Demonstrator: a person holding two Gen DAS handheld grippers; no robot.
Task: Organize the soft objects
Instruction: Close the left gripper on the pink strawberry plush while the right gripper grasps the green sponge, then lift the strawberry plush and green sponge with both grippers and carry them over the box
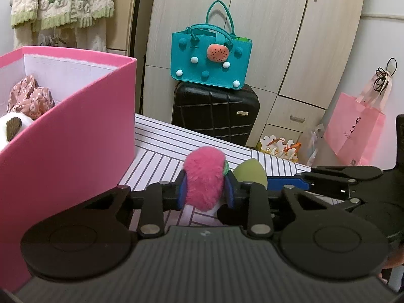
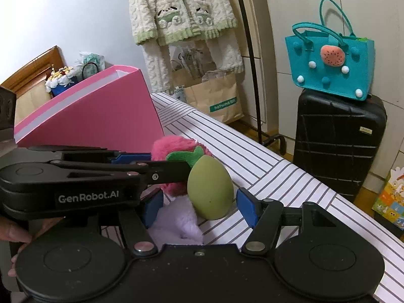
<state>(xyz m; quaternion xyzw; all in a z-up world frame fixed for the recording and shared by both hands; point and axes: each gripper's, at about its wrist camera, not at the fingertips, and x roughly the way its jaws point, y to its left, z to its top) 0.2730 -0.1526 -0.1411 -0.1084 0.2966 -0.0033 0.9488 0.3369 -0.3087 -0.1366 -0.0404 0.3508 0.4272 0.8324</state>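
A fluffy pink strawberry plush point(image 1: 204, 176) with a green leaf top point(image 2: 186, 155) sits on the striped cover. My left gripper point(image 1: 207, 190) is shut on it, its blue pads point(image 1: 182, 192) pressed into the fur on both sides. Right beside the plush stands a green egg-shaped sponge point(image 2: 209, 189), also visible as the green sponge point(image 1: 252, 174) in the left wrist view. My right gripper point(image 2: 199, 203) straddles the sponge with its pads point(image 2: 246, 207) apart from it, open. A pale lilac fluffy piece point(image 2: 179, 223) lies under the right gripper. The pink box point(image 1: 75, 131) stands just left.
The pink box holds a floral cloth point(image 1: 30, 96) and a white-and-brown plush point(image 1: 12, 126). Past the edge of the striped cover point(image 2: 265, 176) stand a black suitcase point(image 2: 338, 141) with a teal felt bag point(image 2: 328, 60) on it, a brown paper bag point(image 2: 217, 98) and a pink paper bag point(image 1: 353, 131).
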